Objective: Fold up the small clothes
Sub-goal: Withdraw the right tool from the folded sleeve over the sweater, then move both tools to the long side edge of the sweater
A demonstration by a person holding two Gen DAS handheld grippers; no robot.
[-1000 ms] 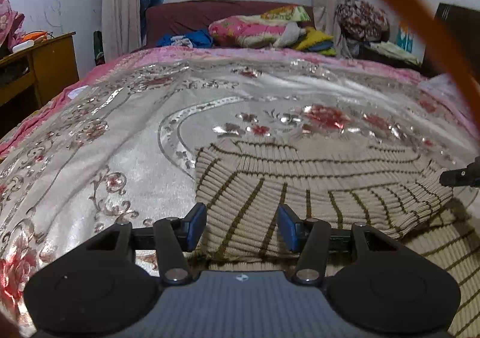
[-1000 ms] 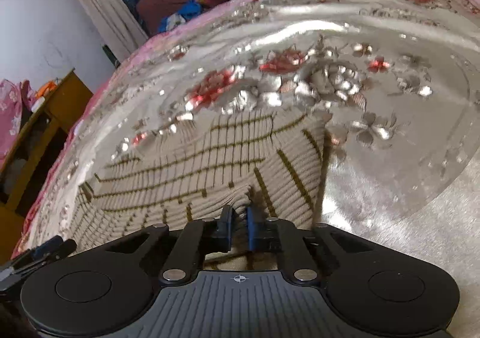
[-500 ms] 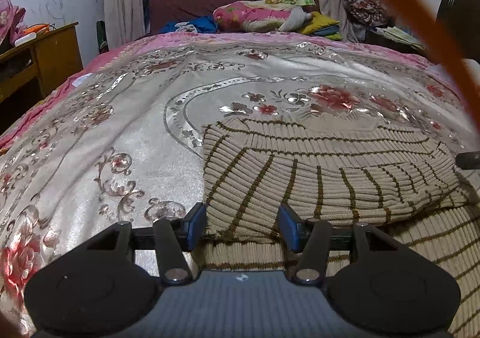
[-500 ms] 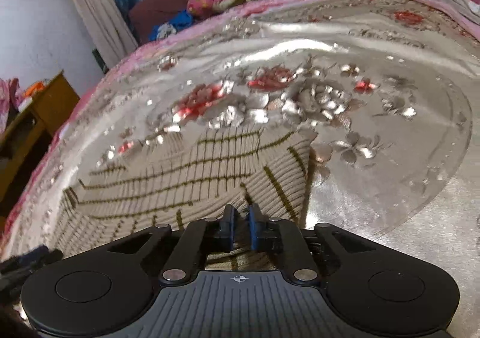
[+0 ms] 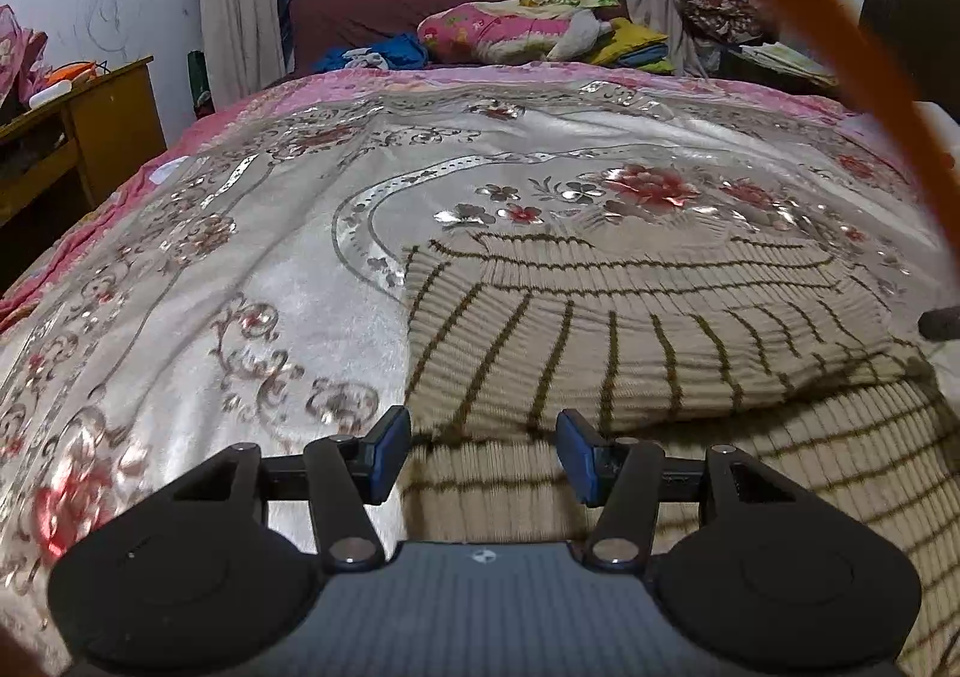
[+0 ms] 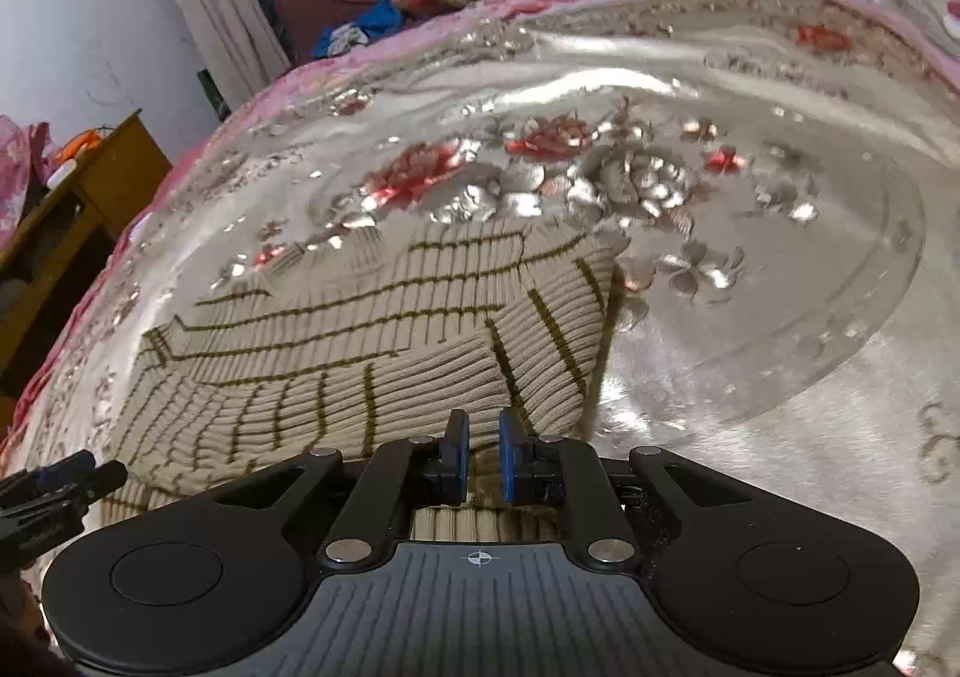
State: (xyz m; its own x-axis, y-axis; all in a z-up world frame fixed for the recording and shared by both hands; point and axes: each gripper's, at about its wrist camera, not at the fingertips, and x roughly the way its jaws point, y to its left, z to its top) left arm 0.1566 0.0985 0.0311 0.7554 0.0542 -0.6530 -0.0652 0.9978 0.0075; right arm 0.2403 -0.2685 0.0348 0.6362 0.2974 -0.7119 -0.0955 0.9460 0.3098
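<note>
On bedspread (image 5: 252, 281), sweater (image 5: 630, 329) same; R claw (image 6: 478, 458) now w/ gap

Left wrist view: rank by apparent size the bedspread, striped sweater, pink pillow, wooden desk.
1. bedspread, fills most of the frame
2. striped sweater
3. pink pillow and wooden desk: look similar; both are far and the desk is cut off, so unranked.

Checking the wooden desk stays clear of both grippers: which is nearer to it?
Left. The left gripper works the sweater's desk-side edge; the right gripper is at the sweater's far side.
</note>
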